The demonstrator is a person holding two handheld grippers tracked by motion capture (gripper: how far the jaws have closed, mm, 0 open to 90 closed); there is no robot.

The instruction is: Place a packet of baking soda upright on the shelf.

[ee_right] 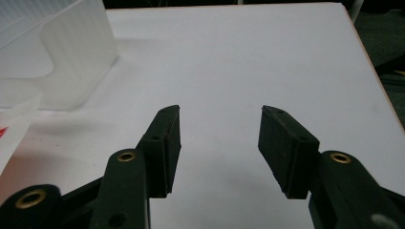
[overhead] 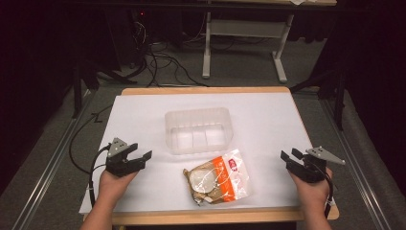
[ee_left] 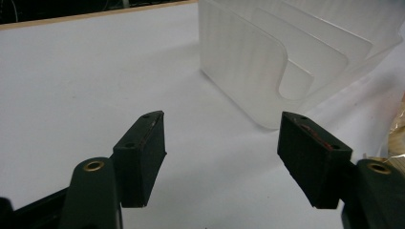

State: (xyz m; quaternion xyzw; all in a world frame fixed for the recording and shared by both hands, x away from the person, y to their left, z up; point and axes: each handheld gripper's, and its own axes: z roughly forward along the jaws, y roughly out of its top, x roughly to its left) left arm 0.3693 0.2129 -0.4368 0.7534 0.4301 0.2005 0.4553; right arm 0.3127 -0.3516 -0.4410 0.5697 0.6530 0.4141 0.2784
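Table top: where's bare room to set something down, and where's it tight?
Free: the white table top left of the clear bin, above the left tool; the stretch right of the bin, above the right tool; a strip behind the bin. Crowded: the centre front, where the snack bag lies just short of the bin's near wall.

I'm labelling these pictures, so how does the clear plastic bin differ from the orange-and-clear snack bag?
The clear plastic bin is rigid and stands upright with its top open; the orange-and-clear snack bag is soft, crinkled and lies flat. The bin looks empty apart from its dividers; the bag holds pale round food. The bin sits farther from the person, the bag nearer. Both rest on the white tabletop, untouched by either gripper.
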